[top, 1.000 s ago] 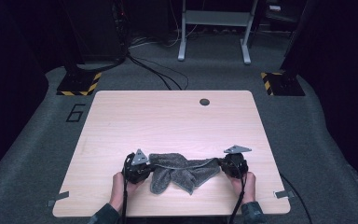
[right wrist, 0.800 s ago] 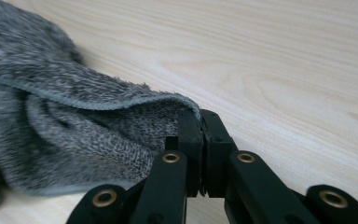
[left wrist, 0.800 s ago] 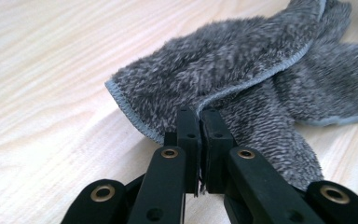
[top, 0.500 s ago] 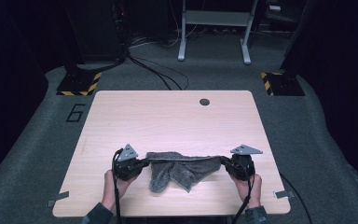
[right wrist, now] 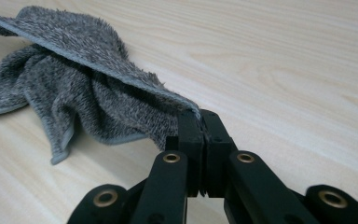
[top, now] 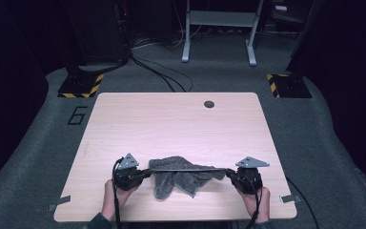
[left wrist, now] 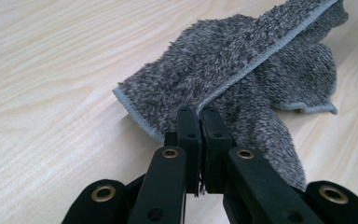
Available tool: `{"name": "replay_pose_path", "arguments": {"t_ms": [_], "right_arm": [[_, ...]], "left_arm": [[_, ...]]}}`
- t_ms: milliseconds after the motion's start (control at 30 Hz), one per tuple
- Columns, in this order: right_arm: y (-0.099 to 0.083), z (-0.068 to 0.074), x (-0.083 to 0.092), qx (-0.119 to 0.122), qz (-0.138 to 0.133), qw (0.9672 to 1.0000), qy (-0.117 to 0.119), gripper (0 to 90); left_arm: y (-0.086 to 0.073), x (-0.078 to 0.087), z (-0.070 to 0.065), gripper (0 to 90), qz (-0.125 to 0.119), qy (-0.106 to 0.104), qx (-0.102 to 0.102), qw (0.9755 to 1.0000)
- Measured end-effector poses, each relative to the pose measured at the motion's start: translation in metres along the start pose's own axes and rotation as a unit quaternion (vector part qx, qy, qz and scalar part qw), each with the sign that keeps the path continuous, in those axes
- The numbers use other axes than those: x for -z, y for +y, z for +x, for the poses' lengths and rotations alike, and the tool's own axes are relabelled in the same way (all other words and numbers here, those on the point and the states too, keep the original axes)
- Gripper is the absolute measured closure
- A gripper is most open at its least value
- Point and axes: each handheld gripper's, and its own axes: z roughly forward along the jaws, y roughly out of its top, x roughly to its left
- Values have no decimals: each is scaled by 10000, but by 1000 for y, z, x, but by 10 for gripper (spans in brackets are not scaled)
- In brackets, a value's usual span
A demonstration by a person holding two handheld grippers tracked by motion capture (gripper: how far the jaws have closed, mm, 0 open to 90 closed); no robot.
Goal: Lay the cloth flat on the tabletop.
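- Grey fluffy terry towel [top: 178,175] with paler stitched hem: near front edge of light wooden desk [top: 171,119], between both hands; one hem edge pulled taut in a straight line from tongs to tongs, rest hangs crumpled down onto the desk top.
- Left tongs [top: 144,173]: jaws pressed together, clamped on the towel's left corner; left gripper view shows the hem [left wrist: 261,60] running away from the closed tips [left wrist: 199,116].
- Right tongs [top: 228,173]: jaws pressed together too, pinching the towel's right corner; right gripper view shows the hem entering the closed tips [right wrist: 199,119], cloth [right wrist: 74,84] sagging to the desk beyond.
- Each tongs held by a hand from below, grey three-cornered plate on top of each.
- Writing: a dark "6" [top: 77,115] marked on the grey carpet left of the desk; no brand legible.
- Small round dark hole [top: 209,103] near desk's far edge, well apart from the towel.
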Motion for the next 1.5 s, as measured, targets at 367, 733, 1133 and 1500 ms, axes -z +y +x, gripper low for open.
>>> {"name": "replay_pose_path", "arguments": {"t_ms": [367, 733, 1133, 1500], "right_arm": [[136, -48, -39, 435, -260, 9968, -616, 894], [130, -10, 31, 1112, -959, 9872, -622, 886], [-40, 4, -16, 360, 380, 9986, 33, 865], [-22, -5, 8, 235, 142, 9994, 202, 481]], "left_arm": [[132, 0, 71, 882, -414, 910, -462, 9939], [100, 46, 21, 875, -693, 895, -1156, 9868], [-29, -4, -12, 791, 240, -273, -419, 9985], [-14, 28, -8, 351, -73, -186, -171, 9997]]}}
